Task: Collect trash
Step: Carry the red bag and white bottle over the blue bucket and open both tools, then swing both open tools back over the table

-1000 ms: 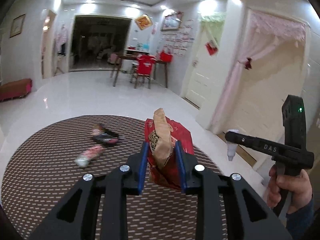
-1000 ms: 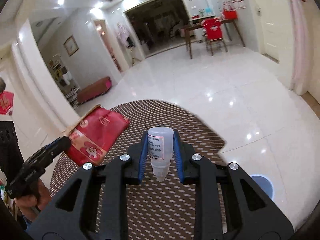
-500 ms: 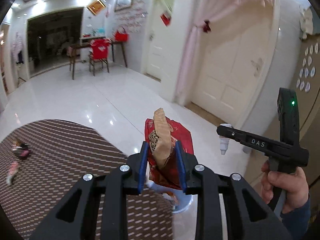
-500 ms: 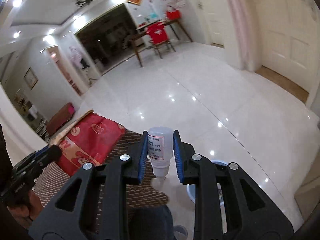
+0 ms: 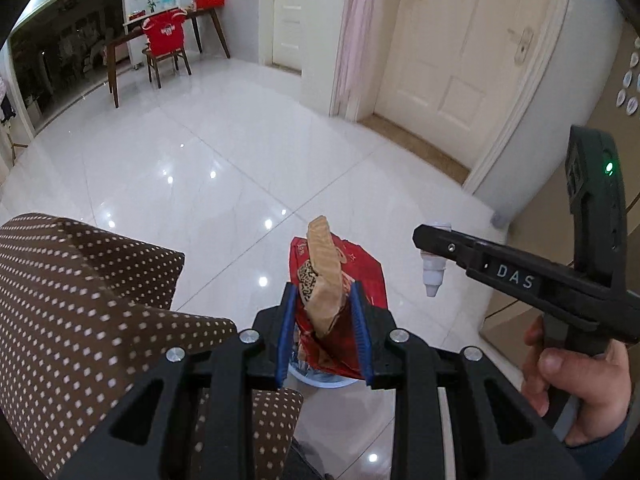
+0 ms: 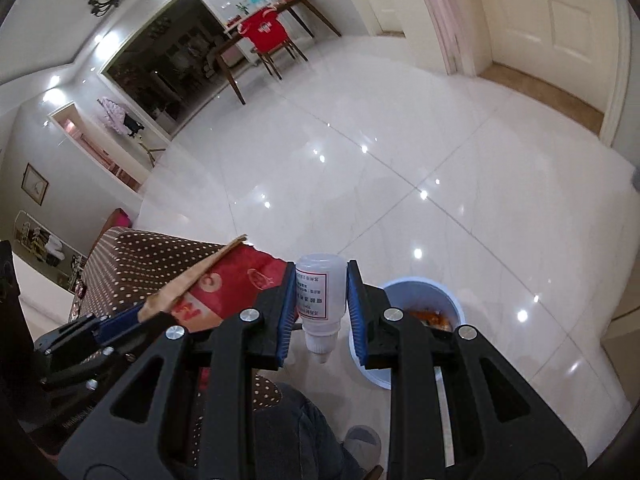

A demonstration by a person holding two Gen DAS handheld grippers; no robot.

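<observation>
I'm clamping the red packet [image 5: 340, 300] in my left gripper [image 5: 325, 336] and the dropper bottle [image 6: 320, 296], nozzle down, in my right gripper [image 6: 320, 312]. Blue bin [image 6: 416, 296] is sitting on the floor below, right-forward; right gripper is nearer.

Black left gripper [image 5: 324, 334] frame, blue-lined jaws (silver screws), "DAS" lettering.
</observation>
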